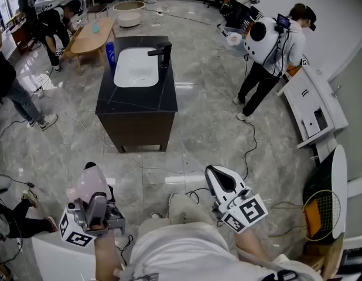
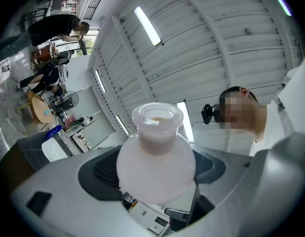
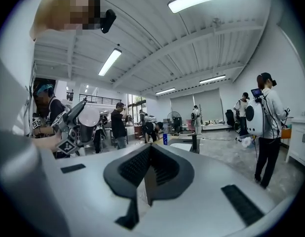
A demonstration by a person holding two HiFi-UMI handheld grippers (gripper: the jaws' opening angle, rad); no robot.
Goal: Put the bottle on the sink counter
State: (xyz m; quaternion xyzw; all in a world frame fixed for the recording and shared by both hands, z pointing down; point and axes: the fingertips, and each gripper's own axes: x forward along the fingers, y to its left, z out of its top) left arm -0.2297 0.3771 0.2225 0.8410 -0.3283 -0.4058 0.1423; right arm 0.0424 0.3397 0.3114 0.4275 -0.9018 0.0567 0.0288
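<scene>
The sink cabinet's black tabletop (image 1: 119,101) sits in the upper centre of the head view, with a white basin (image 1: 136,69) and a black faucet (image 1: 162,54) set into it. At lower right, the right claw (image 1: 219,179) is clenched on nothing. At lower left, well apart from the tabletop, the left claw (image 1: 91,201) grasps a pale pink, round-bellied bottle (image 1: 89,182) by its belly.

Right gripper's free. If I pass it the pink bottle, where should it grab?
Probably the bottle's short neck, just under the flared lip, coming in from the side: the left gripper occupies the round belly, and the lip should stop slipping.
</scene>
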